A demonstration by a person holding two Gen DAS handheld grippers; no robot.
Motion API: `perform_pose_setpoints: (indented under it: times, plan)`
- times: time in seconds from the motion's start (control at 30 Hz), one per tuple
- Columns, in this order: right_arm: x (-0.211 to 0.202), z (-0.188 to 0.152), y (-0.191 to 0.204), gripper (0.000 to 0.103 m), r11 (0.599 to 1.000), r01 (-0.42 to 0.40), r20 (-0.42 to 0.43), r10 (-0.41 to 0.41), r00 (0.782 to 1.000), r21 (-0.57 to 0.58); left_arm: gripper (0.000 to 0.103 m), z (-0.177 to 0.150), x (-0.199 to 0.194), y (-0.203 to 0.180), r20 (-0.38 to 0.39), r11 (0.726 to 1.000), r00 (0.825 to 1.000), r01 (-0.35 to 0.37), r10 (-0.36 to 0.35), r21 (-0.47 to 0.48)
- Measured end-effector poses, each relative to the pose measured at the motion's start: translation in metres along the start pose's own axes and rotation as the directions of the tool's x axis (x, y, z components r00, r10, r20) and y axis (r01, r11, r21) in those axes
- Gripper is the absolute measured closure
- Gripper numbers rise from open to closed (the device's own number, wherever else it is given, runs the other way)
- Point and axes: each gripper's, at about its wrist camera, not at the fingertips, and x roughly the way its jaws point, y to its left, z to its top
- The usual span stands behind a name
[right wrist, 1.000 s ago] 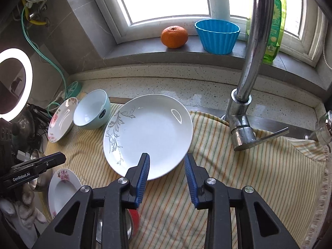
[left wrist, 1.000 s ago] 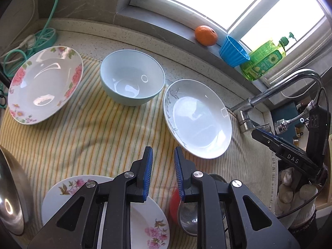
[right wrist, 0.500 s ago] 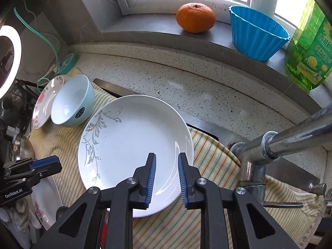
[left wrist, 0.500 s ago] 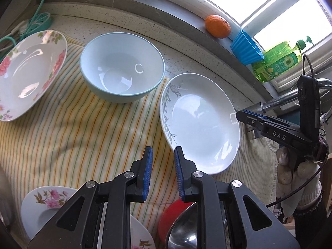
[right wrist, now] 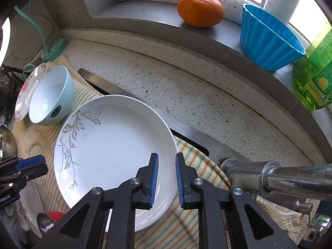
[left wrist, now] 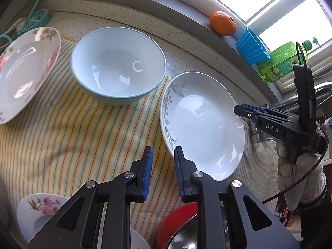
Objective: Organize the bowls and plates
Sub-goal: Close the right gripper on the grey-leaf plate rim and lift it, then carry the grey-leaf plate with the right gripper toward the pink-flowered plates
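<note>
A white plate with a grey leaf pattern (left wrist: 203, 124) (right wrist: 112, 145) lies on the striped cloth (left wrist: 68, 128). My right gripper (right wrist: 167, 164) is open with its jaws on either side of the plate's right rim; it shows in the left wrist view (left wrist: 249, 112) at that rim. My left gripper (left wrist: 162, 159) is open and empty just off the plate's near-left edge; it shows in the right wrist view (right wrist: 31, 162). A light blue bowl (left wrist: 118, 66) (right wrist: 51, 95) stands left of the plate. A floral plate (left wrist: 25, 70) (right wrist: 27, 89) lies further left.
A small floral dish (left wrist: 41, 209), a red bowl (left wrist: 178, 215) and a steel bowl (left wrist: 186, 236) sit near me. An orange (right wrist: 200, 9), a blue cup (right wrist: 267, 39) and a green soap bottle (right wrist: 313, 78) stand on the sill. The faucet (right wrist: 280, 178) is right.
Both grippers moved forward toward the leaf plate. The right gripper narrowed and now straddles the plate's right rim. The left gripper came to its near-left edge.
</note>
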Motion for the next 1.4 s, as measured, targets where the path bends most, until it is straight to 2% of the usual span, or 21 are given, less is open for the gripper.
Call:
perform_pose_setpoints:
  times: [0.3,0.97,1.4]
  plan:
    - [0.007,0.006,-0.004,0.088,0.999,0.030,-0.023,-0.030,0.999,-0.013,0.084,0.005,0.008,0.001,-0.010,1.000,1.000,0.001,-0.001,0.001]
    - [0.026,0.009,-0.001,0.091,1.000,0.010,-0.078,-0.013,0.997,-0.028,0.084,0.011,0.029,0.001,-0.062,1.000,0.998,0.015,-0.014,0.014]
    - [0.024,0.008,-0.004,0.091,1.000,-0.003,-0.083,0.001,0.997,-0.031,0.092,0.016,0.039,-0.004,-0.076,0.999,0.997,0.007,-0.004,0.037]
